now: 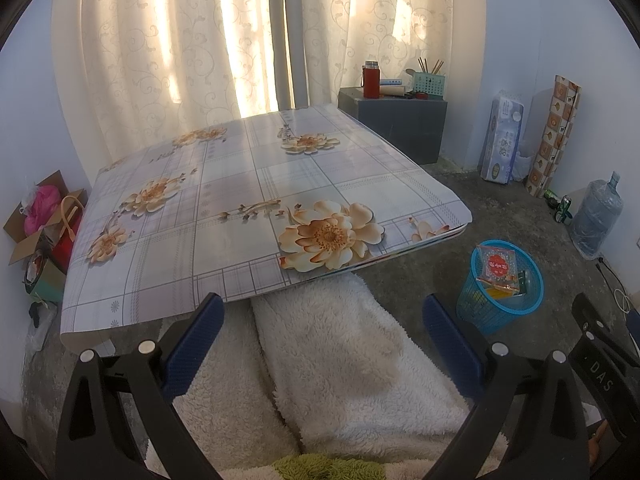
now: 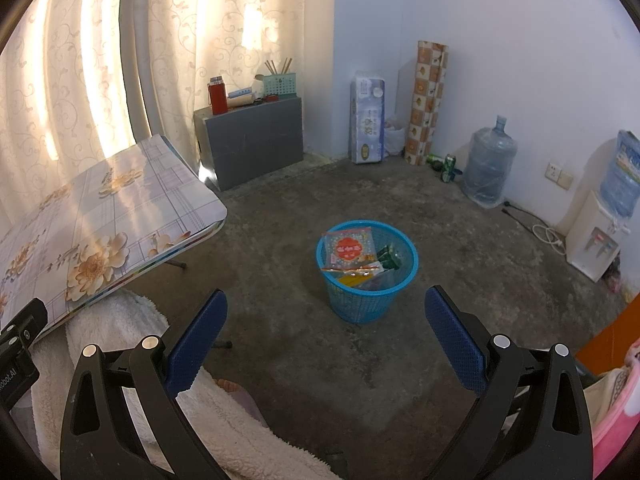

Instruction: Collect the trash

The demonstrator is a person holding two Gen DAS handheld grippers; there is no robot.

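A blue mesh waste basket (image 2: 366, 300) stands on the concrete floor and holds several snack wrappers (image 2: 352, 250), the top one clear with a red round label. In the left wrist view the same basket (image 1: 496, 300) sits to the right of the low table (image 1: 240, 208), whose flowered cloth carries nothing. My right gripper (image 2: 326, 308) hangs open above the floor just short of the basket, nothing between its blue pads. My left gripper (image 1: 322, 316) is open too, over a person's lap in white fleece (image 1: 340, 360) at the table's near edge.
A grey box (image 2: 256, 136) with a red flask stands by the curtain. Along the wall are a tissue pack (image 2: 367, 118), a patterned roll (image 2: 426, 104), cans, a water jug (image 2: 488, 164) and a dispenser (image 2: 592, 240). An open cardboard box (image 1: 44, 224) sits left of the table.
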